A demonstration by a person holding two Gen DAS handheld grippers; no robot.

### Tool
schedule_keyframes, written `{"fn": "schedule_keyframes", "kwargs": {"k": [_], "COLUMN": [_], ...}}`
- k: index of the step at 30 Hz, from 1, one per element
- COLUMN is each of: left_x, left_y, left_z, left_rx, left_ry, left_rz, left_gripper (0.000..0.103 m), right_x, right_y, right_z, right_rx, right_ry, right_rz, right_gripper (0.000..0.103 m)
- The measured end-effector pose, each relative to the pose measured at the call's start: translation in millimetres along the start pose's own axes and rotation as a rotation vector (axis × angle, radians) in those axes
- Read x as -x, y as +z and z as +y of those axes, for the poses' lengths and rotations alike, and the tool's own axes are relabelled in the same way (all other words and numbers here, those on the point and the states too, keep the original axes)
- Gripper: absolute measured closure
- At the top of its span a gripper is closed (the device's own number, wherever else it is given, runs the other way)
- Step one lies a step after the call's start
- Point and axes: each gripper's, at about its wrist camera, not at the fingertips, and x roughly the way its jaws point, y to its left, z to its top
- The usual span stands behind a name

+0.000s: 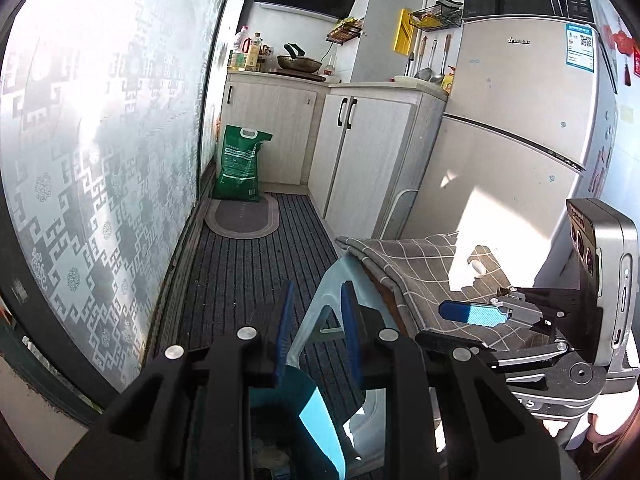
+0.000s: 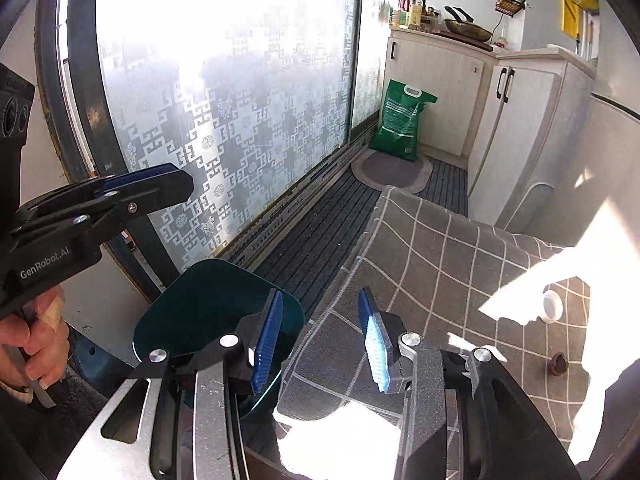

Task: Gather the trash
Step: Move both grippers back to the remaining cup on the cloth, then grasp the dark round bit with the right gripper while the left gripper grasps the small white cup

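A blue trash bin with its lid up [image 2: 208, 312] stands on the floor left of a small table covered with a grey checked cloth [image 2: 460, 248]. On the cloth lie a white bottle cap [image 2: 553, 306] and a small brown scrap [image 2: 558, 363]; the cap also shows in the left wrist view [image 1: 477, 267]. My right gripper [image 2: 320, 344] is open and empty, over the cloth's left edge beside the bin. My left gripper [image 1: 316, 332] is open and empty above the bin [image 1: 316, 420]; it shows at the left of the right wrist view [image 2: 160, 184].
A frosted patterned sliding door [image 1: 100, 160] runs along the left. A green sack [image 1: 239, 164] and an oval mat [image 1: 242, 216] lie at the far end by white cabinets [image 1: 360, 160]. A fridge [image 1: 520, 120] stands right, behind the table. A light plastic stool [image 1: 320, 304] stands under the table edge.
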Motion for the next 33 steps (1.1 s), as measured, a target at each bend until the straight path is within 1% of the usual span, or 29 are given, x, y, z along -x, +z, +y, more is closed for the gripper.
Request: {"fn": "schedule_keyframes", "kwargs": {"k": [5,8,14,17,20,23,27,32,33], "left_x": [-25.9,-45.1,-82.9,-96.9,-111.6,-123.9,-132.6,-141.7,-143.9], "left_y": [5.5,8.7,11.5,14.7,17.5,17.7,14.3,14.1,14.8], "left_z": [-32.9,-53.4,-92.3,-112.5,-127.2,-137.7,-151.9,-161.4,-162.8], "left_rx": [-0.044,-0.071,-0.106,-0.143,-0.163,-0.168,-0.181,-0.169,-0.184], "left_ry": [-0.041,-0.07,-0.129,-0.161,-0.182,-0.187,-0.209,-0.246,-0.236], "left_rz": [0.033,0.062,0.117,0.133,0.152,0.169,0.192,0.237,0.247], "left_gripper": [0.078,0.078,0.076,0.075,0.074,0.073,0.073,0.073,0.073], "right_x": [17.2,27.3,37.6,40.0,40.3,40.9,45.5,42.3,39.4], "right_y": [-4.5,-9.6,-37.8,-50.3,-58.0,-62.0,-68.0,-66.8,-66.1], "right_z": [-24.3,-46.5,-99.6,-121.4,-133.4,-142.5,-153.6,-165.7,-167.9], "right_rx": [-0.036,-0.068,-0.165,-0.203,-0.214,-0.224,-0.25,-0.292,-0.299], "right_ry": [-0.026,-0.039,-0.07,-0.076,-0.078,-0.082,-0.087,-0.093,-0.09], "right_rz": [-0.021,-0.024,-0.002,0.006,0.018,0.02,0.011,0.019,0.026], "right_gripper": [0.063,0.063,0.063,0.063,0.063,0.063,0.063,0.063,0.063]}}
